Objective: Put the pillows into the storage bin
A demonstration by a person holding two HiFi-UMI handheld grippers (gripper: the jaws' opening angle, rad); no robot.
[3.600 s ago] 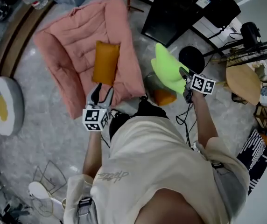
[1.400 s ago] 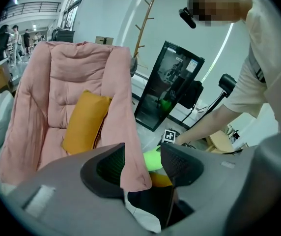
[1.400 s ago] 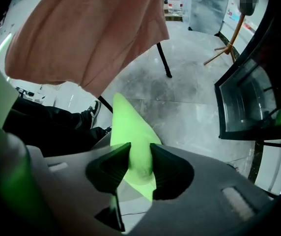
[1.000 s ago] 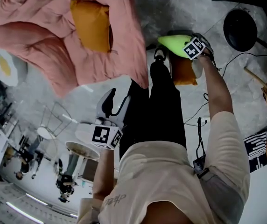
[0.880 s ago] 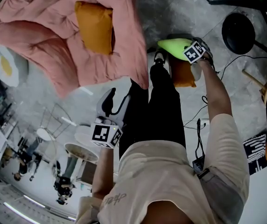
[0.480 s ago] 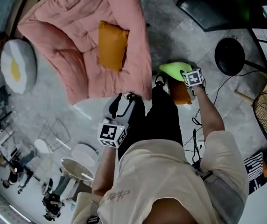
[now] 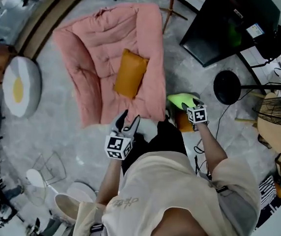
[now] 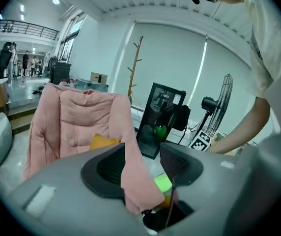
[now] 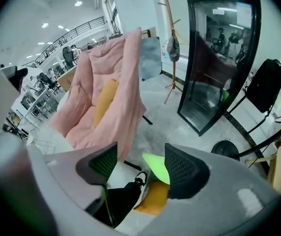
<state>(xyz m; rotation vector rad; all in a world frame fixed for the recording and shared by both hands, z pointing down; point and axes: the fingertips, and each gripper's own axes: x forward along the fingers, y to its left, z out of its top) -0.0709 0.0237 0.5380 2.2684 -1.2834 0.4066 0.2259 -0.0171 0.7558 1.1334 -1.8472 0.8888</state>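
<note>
- Item, left gripper (image 7: 127, 123): jaws spread wide, nothing between the pads. In its own view we see only the far edge of the pink chair (image 7: 106, 48) through the gap.
- Item, right gripper (image 7: 191, 103): jaws part open and, as we judge it, gripping nothing. It hangs just over the storage bin (image 9: 144, 187), with the green pillow (image 7: 179, 100) lying below and beyond its right jaw.
- Item, storage bin: on the floor by the person's right foot, mostly hidden by its contents. It holds the green pillow on top and a second orange pillow (image 7: 183, 123) beneath it.
- Item, orange pillow (image 7: 129, 73): the one pillow not yet binned, lying on the seat of the pink chair, apart from both grippers.
- Bearing: in the head view the orange pillow lies straight ahead of the left gripper, up the chair from its jaws. In the left gripper view it peeks out above the left jaw, to the left of the gap.
- Long axis: we read it running up and down the chair's length, slanted slightly, with a short end towards the left gripper.
- Nearer hand: the left, clearly. The right gripper is off to the side over the bin, with the chair's edge between it and the pillow.
- Judgement: the coming reach calls for the left jaws to swing a little left and close across the pillow's narrow width.
</note>
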